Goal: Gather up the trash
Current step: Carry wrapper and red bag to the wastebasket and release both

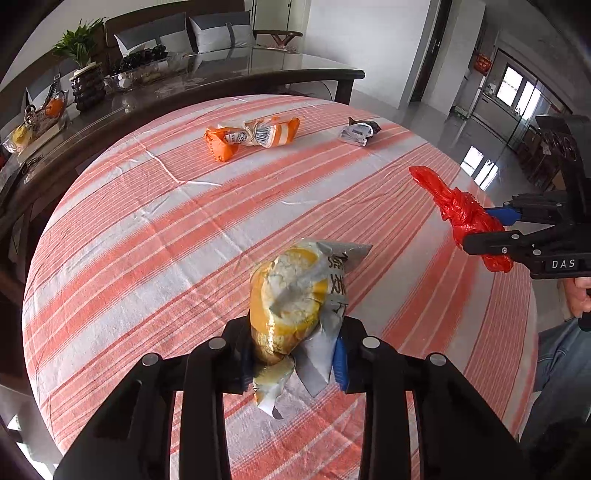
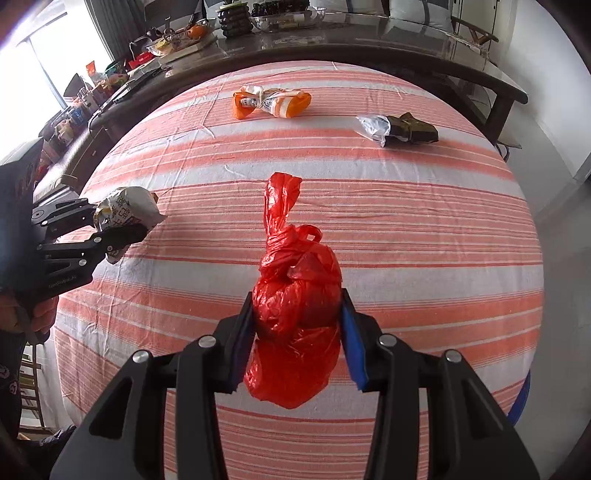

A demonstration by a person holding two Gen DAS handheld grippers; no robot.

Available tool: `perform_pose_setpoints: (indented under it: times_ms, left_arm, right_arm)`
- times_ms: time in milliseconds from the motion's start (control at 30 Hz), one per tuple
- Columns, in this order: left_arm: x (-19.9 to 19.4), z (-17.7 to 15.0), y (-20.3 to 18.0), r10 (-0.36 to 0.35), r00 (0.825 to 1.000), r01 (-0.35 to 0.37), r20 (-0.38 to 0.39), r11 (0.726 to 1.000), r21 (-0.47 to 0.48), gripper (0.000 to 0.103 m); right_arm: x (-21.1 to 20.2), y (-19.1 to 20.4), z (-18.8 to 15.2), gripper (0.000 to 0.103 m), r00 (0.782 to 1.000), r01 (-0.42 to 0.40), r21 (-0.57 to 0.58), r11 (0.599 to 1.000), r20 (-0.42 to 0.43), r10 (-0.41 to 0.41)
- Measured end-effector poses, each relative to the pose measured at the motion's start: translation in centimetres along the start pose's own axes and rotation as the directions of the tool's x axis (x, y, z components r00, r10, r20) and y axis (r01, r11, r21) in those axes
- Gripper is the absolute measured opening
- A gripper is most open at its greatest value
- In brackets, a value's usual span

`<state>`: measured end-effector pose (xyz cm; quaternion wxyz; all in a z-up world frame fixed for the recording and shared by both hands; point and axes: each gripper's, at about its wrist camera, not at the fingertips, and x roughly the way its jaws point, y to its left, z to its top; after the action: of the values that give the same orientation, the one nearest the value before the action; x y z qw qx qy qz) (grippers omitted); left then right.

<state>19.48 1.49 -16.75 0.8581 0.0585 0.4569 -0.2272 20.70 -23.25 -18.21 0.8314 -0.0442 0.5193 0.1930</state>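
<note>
My left gripper (image 1: 295, 350) is shut on a crumpled yellow and grey snack wrapper (image 1: 295, 299) and holds it above the striped tablecloth (image 1: 147, 229). It also shows at the left of the right wrist view (image 2: 122, 229) with the wrapper (image 2: 125, 206). My right gripper (image 2: 297, 321) is shut on a knotted red plastic bag (image 2: 295, 310), held above the cloth (image 2: 424, 229). It shows at the right of the left wrist view (image 1: 484, 229) with the bag (image 1: 461, 210). An orange and white wrapper (image 1: 255, 136) (image 2: 271, 101) and a dark and silver wrapper (image 1: 360, 131) (image 2: 399, 129) lie at the far side.
A dark glass-topped table (image 1: 229, 74) stands beyond the cloth, with a potted plant (image 1: 83, 74), bowls and fruit on it. The same table (image 2: 369, 33) fills the top of the right wrist view. The person's hand (image 1: 580, 299) and leg are at the right.
</note>
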Motion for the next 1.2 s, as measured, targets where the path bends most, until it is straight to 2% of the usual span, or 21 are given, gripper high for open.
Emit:
perform_pose_setpoints:
  times_ms: [267, 433, 667, 867, 1000, 1200]
  left_arm:
    - [-0.9, 2.0, -7.7, -0.110, 0.993, 0.107, 0.033, 0.991, 0.079, 0.031]
    - [-0.7, 3.9, -14.0, -0.212, 0.977, 0.206, 0.030, 0.969, 0.137, 0.031]
    - [1.5, 6.5, -24.6, -0.323, 0.946, 0.318, -0.013, 0.924, 0.214, 0.031]
    - [5.8, 8.3, -34.2, -0.378, 0.921, 0.388, -0.091, 0.887, 0.250, 0.032]
    - [10.0, 8.6, -39.1, -0.392, 0.909, 0.416, -0.145, 0.876, 0.243, 0.032]
    - [15.9, 8.6, -44.2, -0.378, 0.903, 0.421, -0.204, 0.874, 0.243, 0.032]
  right_arm:
    - [-5.3, -4.5, -3.4, 0.042, 0.997, -0.001, 0.085, 0.996, 0.078, -0.006]
    - [-9.3, -10.5, -7.2, 0.042, 0.991, 0.073, 0.173, 0.982, 0.101, -0.091]
    - [-12.2, -20.2, -13.5, 0.042, 0.971, 0.194, 0.326, 0.925, 0.069, -0.228]
    - [-11.8, -26.8, -17.7, 0.042, 0.961, 0.230, 0.423, 0.877, 0.041, -0.272]
    - [-10.8, -30.3, -19.9, 0.042, 0.961, 0.224, 0.476, 0.850, 0.035, -0.273]
    - [-8.8, -34.3, -22.2, 0.042, 0.967, 0.185, 0.536, 0.824, 0.052, -0.251]
